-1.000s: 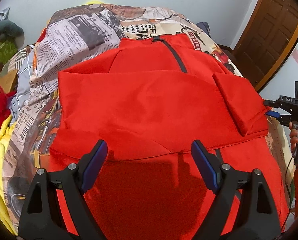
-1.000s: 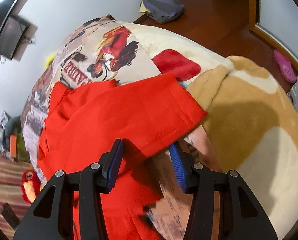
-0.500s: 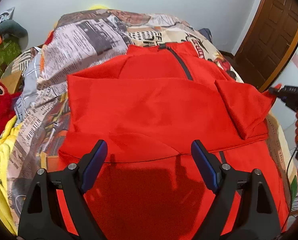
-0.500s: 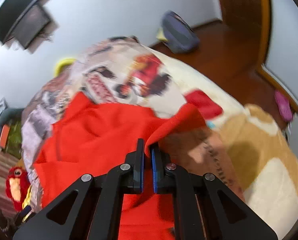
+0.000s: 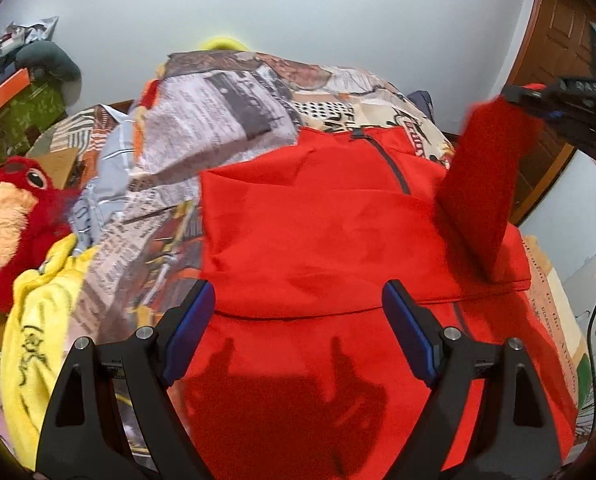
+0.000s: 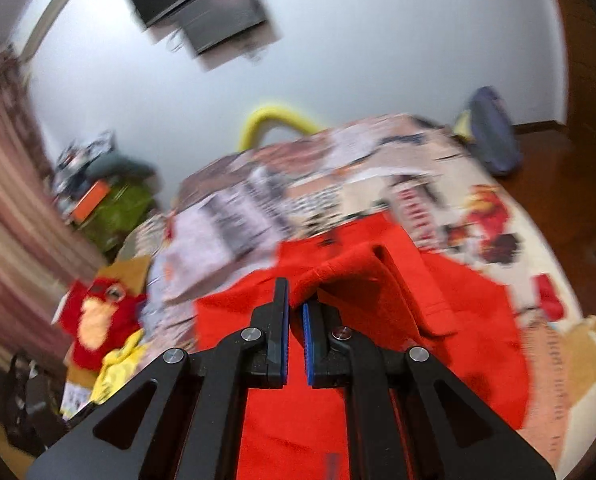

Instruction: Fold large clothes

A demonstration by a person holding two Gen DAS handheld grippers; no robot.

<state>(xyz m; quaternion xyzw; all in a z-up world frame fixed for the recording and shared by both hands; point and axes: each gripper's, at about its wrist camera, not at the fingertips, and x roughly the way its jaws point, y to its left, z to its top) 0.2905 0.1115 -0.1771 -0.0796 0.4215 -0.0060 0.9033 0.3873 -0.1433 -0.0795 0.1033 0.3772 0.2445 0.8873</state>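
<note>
A large red zip-front garment (image 5: 322, 232) lies spread on the bed, partly folded, its dark zipper (image 5: 390, 160) running toward the collar. Its right sleeve (image 5: 486, 184) stands lifted off the body of the garment. My right gripper (image 6: 295, 312) is shut on the cuff end of that sleeve (image 6: 362, 276), and it shows at the upper right of the left wrist view (image 5: 538, 100), held by a hand. My left gripper (image 5: 298, 320) hovers open over the near red cloth with nothing between its blue pads.
The bed carries a newspaper-print cover (image 5: 217, 116). A red plush toy (image 5: 9, 216) and a yellow cloth (image 5: 45, 320) lie at its left side. A wooden door (image 5: 554, 64) stands at the right; a bag (image 6: 494, 136) sits on the floor.
My right gripper closed on the sleeve's cuff and raised it off the garment, swinging it up and toward the middle. My left gripper drew back a little and stayed open.
</note>
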